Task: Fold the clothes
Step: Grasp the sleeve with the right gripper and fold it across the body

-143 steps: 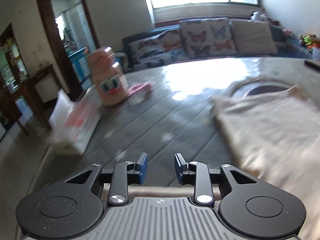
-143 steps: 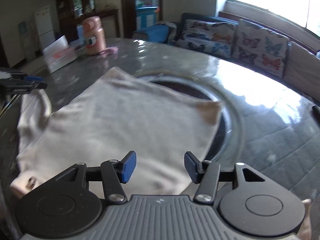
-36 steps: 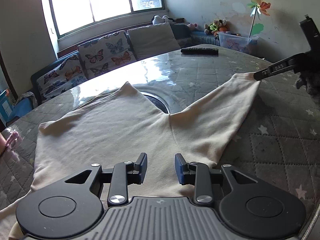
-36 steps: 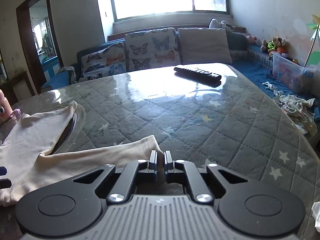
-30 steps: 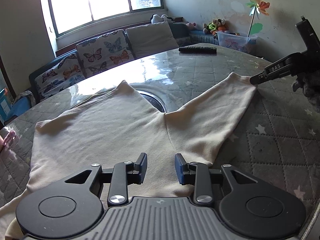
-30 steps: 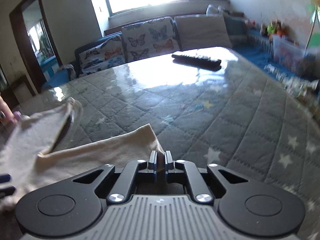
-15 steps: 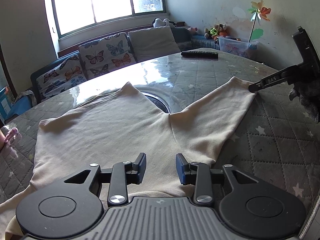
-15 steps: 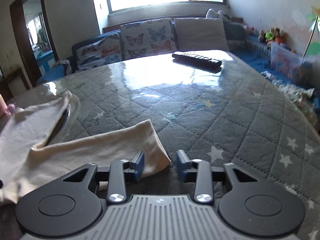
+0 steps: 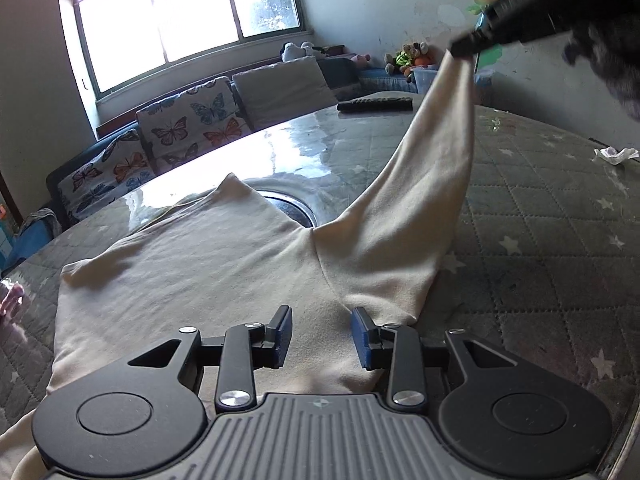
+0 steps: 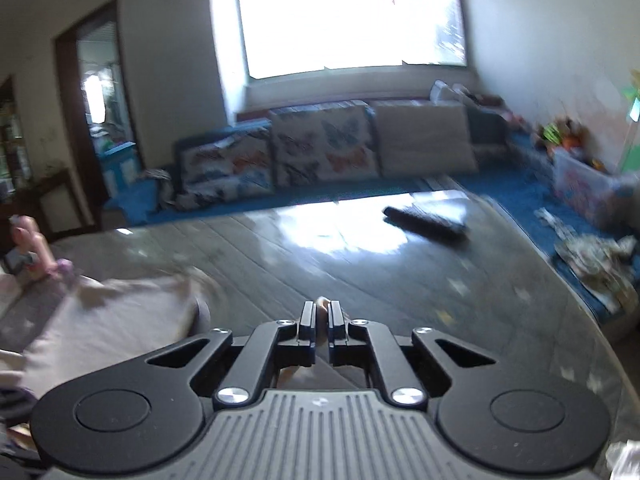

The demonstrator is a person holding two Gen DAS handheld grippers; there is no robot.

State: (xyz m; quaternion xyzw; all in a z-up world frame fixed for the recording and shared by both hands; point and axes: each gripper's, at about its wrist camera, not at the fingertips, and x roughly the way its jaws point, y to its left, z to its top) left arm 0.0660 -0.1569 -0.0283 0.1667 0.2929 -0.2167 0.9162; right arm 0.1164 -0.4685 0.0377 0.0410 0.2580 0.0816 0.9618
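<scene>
Fingers, your right gripper [image 10: 321, 320]: pinched on cream shirt's [image 9: 208, 272] sleeve [image 9: 436, 168], lifted | your left gripper [image 9: 321, 336]: spread wide above shirt, holding nothing.

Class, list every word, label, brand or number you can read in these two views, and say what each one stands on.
None can be read.
The remote control may carry button marks: too small to tell.
The right hand-held gripper, shut on the cream garment's sleeve: too blurred for any lettering.
The left hand-held gripper bears only a small round emblem, no words.
</scene>
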